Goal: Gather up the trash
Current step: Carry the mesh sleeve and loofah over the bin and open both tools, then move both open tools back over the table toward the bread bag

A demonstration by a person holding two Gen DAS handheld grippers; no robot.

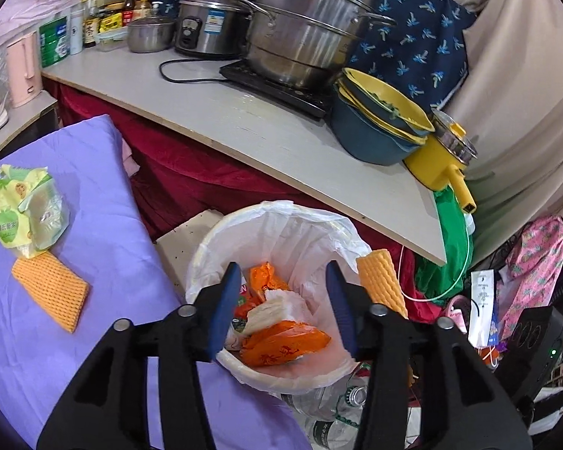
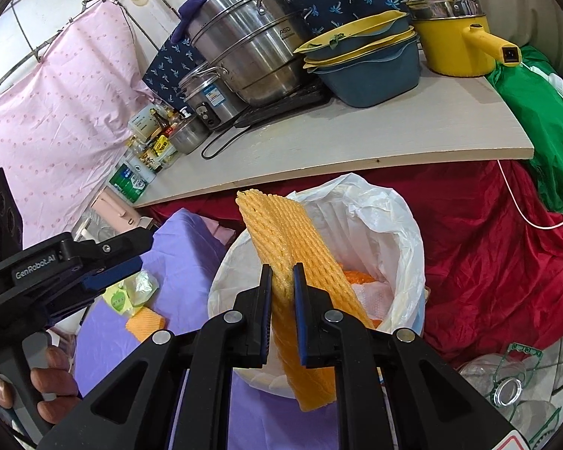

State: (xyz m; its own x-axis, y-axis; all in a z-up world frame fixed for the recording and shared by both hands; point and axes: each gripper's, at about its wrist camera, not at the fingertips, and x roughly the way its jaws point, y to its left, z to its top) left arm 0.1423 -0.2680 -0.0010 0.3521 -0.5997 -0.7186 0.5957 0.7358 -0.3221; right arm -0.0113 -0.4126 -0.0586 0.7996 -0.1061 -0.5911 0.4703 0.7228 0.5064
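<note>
My left gripper (image 1: pixel 283 273) hangs open over the white-lined trash bin (image 1: pixel 206 262), with nothing between its pads. Below it in the bin lie orange wrappers (image 1: pixel 281 341) and a white wad (image 1: pixel 277 311). My right gripper (image 2: pixel 282 268) is shut on an orange foam net (image 2: pixel 281 232), held upright at the bin's (image 2: pixel 405 262) near rim. That net (image 1: pixel 381 281) shows at the bin's right edge in the left wrist view. A second orange foam net (image 1: pixel 50 288) and a yellow-green wrapper (image 1: pixel 18 210) lie on the purple cloth (image 1: pixel 112 225). The left gripper (image 2: pixel 131 255) shows at left in the right wrist view.
A pale tabletop (image 1: pixel 244 120) behind the bin carries steel pots (image 1: pixel 307 26), stacked blue-yellow basins (image 1: pixel 379 127), a yellow pot (image 1: pixel 443 165) and bottles. Red cloth (image 2: pixel 488 243) drapes under it. Clear plastic bottles (image 2: pixel 506 386) lie on the floor at right. A person's hand (image 2: pixel 48 386) grips the left tool.
</note>
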